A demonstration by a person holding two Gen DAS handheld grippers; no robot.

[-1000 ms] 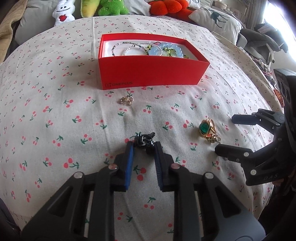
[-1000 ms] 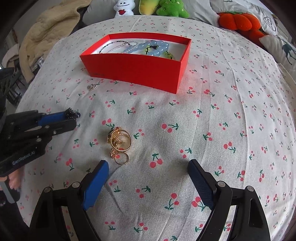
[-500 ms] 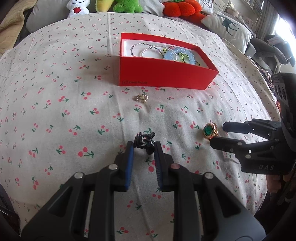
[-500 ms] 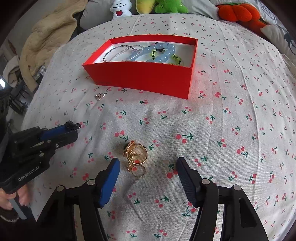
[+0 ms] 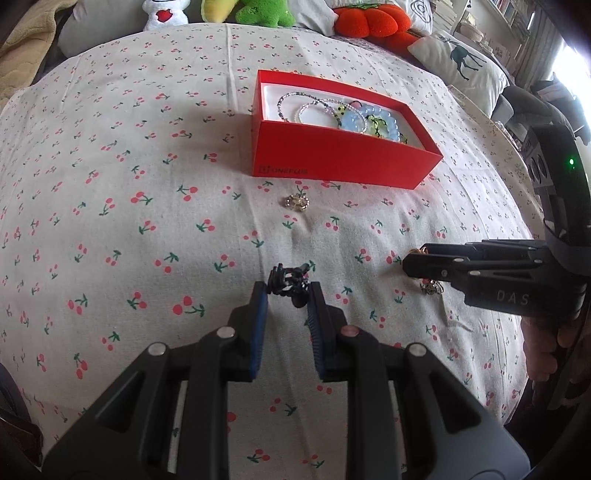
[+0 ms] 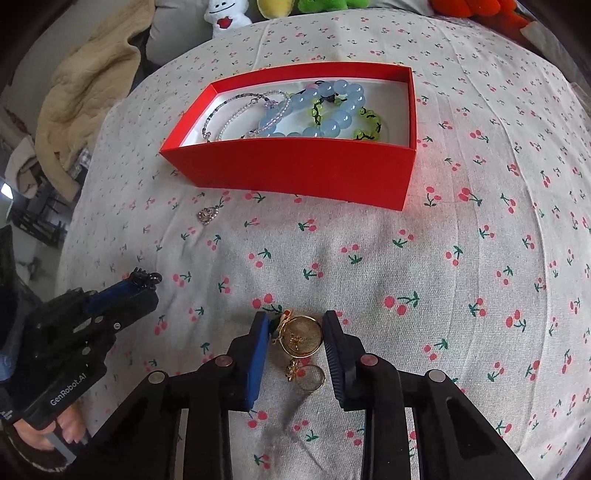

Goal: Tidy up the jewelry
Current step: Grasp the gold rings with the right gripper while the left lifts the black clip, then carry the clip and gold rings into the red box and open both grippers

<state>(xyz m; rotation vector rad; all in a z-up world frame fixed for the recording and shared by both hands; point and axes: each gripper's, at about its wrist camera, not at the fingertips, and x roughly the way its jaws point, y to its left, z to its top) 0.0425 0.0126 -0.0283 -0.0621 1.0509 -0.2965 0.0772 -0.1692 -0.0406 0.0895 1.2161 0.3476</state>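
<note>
A red box [image 5: 343, 162] [image 6: 295, 171] on the cherry-print cloth holds several bead bracelets [image 6: 325, 110]. My left gripper [image 5: 289, 291] is shut on a small black jewelry piece [image 5: 290, 282], held above the cloth; it also shows in the right wrist view [image 6: 144, 278]. My right gripper [image 6: 295, 325] is low over the cloth, jaws narrowed around a gold ring cluster [image 6: 300, 338] without clearly touching it. A thin gold ring [image 6: 312, 376] lies just behind. A small silver charm [image 5: 296, 202] [image 6: 207, 215] lies in front of the box.
Plush toys [image 5: 258, 11] and pillows [image 5: 461, 59] line the far edge. A beige blanket [image 6: 85, 96] lies at the left. The right gripper's body [image 5: 498, 273] sits at the right of the left wrist view.
My left gripper has lifted and drawn back with the black piece. My right gripper has moved forward over the gold rings and narrowed its jaws around them.
</note>
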